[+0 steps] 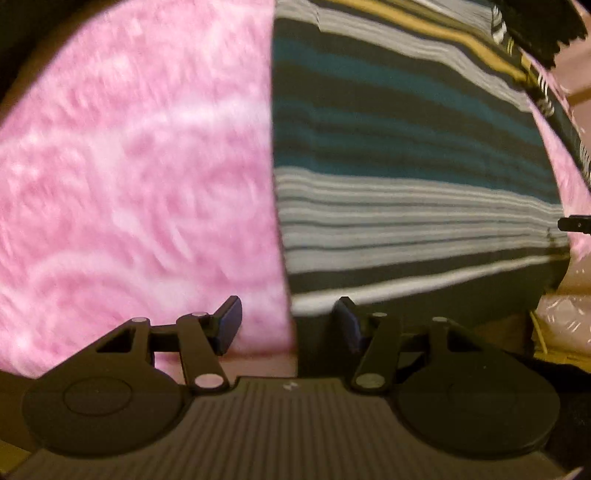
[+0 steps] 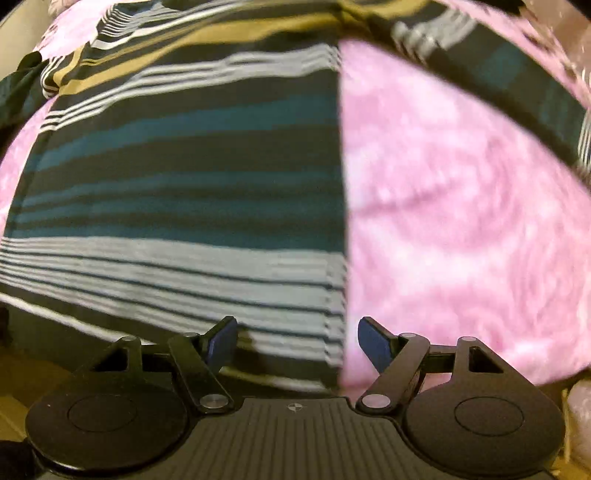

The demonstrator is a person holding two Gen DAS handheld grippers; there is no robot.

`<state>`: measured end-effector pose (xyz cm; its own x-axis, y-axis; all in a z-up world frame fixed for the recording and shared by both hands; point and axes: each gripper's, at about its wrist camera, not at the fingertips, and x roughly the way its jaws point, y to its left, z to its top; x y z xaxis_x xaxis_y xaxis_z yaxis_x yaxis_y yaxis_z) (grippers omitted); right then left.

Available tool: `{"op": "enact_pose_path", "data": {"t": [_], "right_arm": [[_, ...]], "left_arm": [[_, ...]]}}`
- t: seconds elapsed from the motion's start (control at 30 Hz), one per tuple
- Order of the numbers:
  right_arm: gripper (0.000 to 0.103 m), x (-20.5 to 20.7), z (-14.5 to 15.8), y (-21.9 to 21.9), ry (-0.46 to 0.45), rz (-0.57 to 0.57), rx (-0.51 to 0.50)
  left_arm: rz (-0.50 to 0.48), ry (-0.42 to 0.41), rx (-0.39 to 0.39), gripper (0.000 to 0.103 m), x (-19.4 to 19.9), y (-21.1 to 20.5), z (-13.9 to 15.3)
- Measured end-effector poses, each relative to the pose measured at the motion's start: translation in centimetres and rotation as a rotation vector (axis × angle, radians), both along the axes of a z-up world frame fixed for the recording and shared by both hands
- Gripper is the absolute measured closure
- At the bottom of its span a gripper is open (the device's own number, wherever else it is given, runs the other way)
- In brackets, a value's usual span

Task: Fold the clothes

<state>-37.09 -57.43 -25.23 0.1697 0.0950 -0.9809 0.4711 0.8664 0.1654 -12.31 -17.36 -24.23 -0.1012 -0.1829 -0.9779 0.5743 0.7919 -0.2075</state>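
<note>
A striped garment [image 1: 406,155] in black, teal, grey and mustard lies flat on a pink blanket [image 1: 129,166]. Its straight left edge runs up the middle of the left wrist view. My left gripper [image 1: 288,325] is open and empty, straddling that edge near the hem. In the right wrist view the same garment [image 2: 177,177] fills the left half and its right edge meets the pink blanket [image 2: 461,221]. My right gripper [image 2: 297,343] is open and empty, over the garment's lower right corner. A sleeve [image 2: 509,74] stretches out at the upper right. Both views are blurred.
The tip of the other gripper [image 1: 576,224] pokes in at the right edge of the left wrist view. A dark cloth [image 1: 543,26] lies at the top right beyond the garment. The blanket's near edge and a pale floor [image 1: 569,314] show at the lower right.
</note>
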Motion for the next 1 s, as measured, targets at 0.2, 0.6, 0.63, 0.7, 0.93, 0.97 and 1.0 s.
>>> {"op": "enact_pose_path", "data": {"t": [0.2, 0.6, 0.63, 0.7, 0.93, 0.97, 1.0], "right_arm": [[0.056, -0.5, 0.6, -0.4, 0.015, 0.037, -0.047], [0.034, 5.0, 9.3, 1.9, -0.161, 0.102, -0.120], [0.034, 5.7, 10.1, 2.4, -0.185, 0.098, -0.119], [0.033, 7.0, 11.6, 3.4, -0.233, 0.086, -0.110], [0.021, 12.4, 15.5, 9.2, -0.291, 0.113, -0.178], [0.019, 12.9, 16.0, 10.1, -0.290, 0.101, -0.195], [0.014, 13.4, 16.4, 10.9, -0.290, 0.078, -0.209]], "left_arm": [[-0.022, -0.072, 0.058, 0.088, -1.3, -1.0, 2.3], [0.022, -0.242, 0.100, 0.063, -1.8, -1.8, 9.7], [0.033, -0.254, 0.092, 0.063, -1.5, -1.8, 10.5], [0.053, -0.279, 0.077, 0.061, -0.9, -1.6, 11.9], [0.070, -0.378, 0.024, 0.055, 2.5, 0.4, 15.7], [0.072, -0.382, 0.009, 0.055, 3.5, 0.8, 16.1], [0.074, -0.386, -0.008, 0.054, 4.4, 1.1, 16.4]]}}
